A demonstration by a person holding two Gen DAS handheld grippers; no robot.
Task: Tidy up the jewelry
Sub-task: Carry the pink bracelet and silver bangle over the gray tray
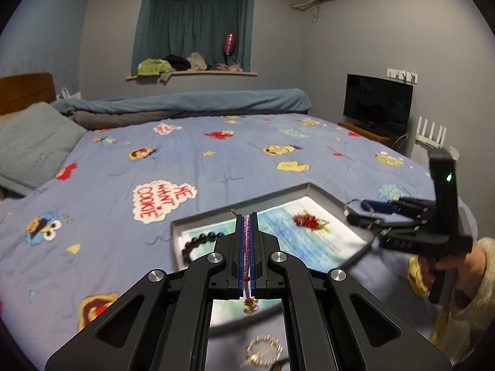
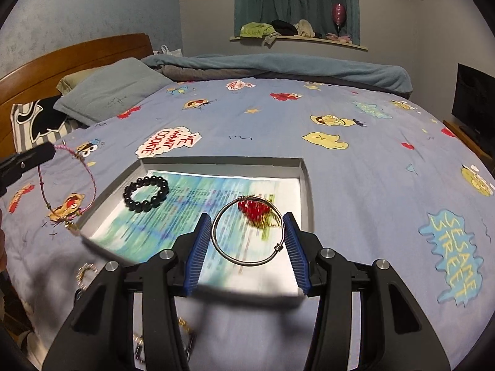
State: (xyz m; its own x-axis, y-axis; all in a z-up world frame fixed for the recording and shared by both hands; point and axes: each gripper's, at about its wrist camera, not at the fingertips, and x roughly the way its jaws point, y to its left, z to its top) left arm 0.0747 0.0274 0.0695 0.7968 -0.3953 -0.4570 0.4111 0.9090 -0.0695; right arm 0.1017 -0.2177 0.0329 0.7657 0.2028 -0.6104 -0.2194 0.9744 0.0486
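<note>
Bangle (image 2: 249, 231) spans right fingers (image 2: 198, 247), above tray rim (image 2: 304, 185).

gold chain (image 1: 264, 351) blurred, tray print (image 2: 191, 204) smeared

You have one shallow tray (image 2: 304, 182) on one bed (image 2: 278, 117). Inside the tray you can count one black bead bracelet (image 2: 146, 194) and one red beaded piece (image 2: 255, 210). You carry two more pieces: one pink cord bracelet (image 1: 247, 241) in your left tongs (image 1: 247, 247) and one silver wire bangle (image 2: 247, 232) in your right tongs (image 2: 247, 247). That makes four pieces clearly seen. You also have at least two gold chain pieces on the bedspread, one a twisted ring (image 1: 264, 347); blur prevents an exact count. There are two pillows (image 2: 108, 92) by the headboard.
</note>
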